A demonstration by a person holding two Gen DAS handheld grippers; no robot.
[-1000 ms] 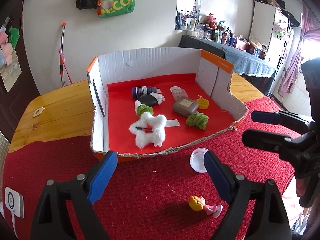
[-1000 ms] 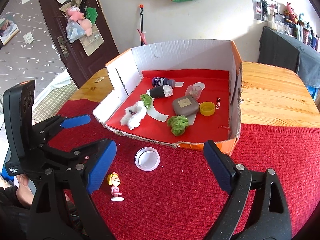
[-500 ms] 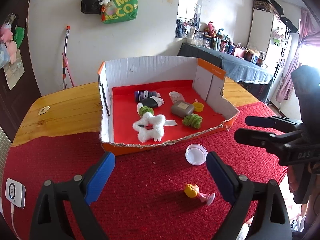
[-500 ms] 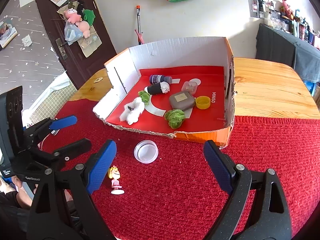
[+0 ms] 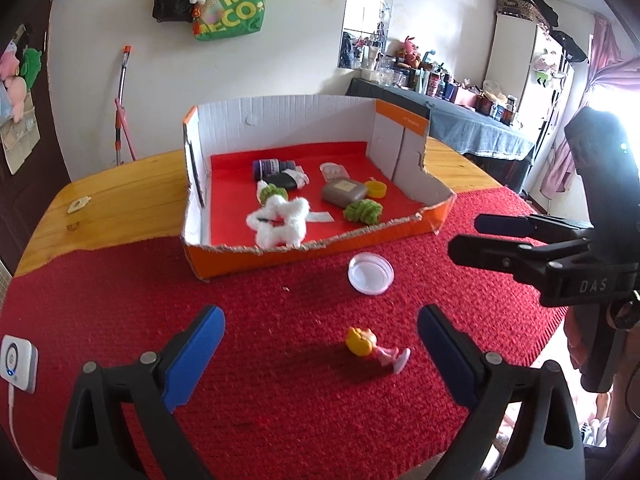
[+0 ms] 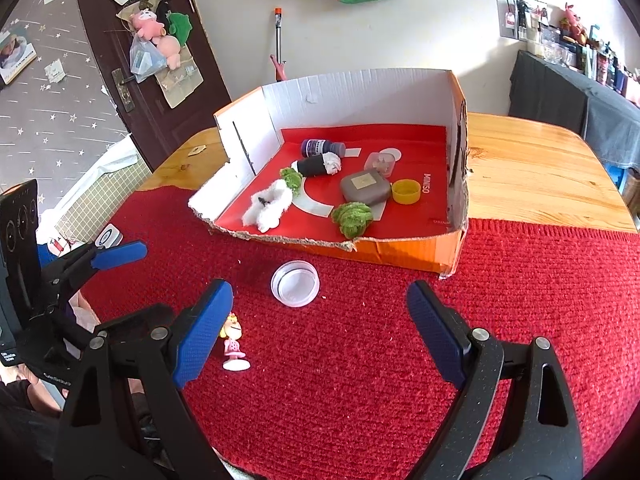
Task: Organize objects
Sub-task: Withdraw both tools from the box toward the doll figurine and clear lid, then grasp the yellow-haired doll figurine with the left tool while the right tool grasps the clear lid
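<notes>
Above figurine [image 5: 374, 346], left gripper [image 5: 320, 352] (opening, empty)

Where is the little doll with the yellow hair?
The little doll stands on the red mat, outside the cardboard box, just nearer the grippers than the round clear lid.

"MINISO" on the box [image 6: 436, 200] floor; "DAS" on the right gripper [image 5: 480, 236].

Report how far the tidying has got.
Done: the cardboard box already holds several things, among them a white fluffy toy, a grey case and a yellow cap. In hand: nothing; the left gripper is opening with nothing between its fingers, and the right gripper is open. Left: the clear round lid and the small doll remain on the red mat.
</notes>
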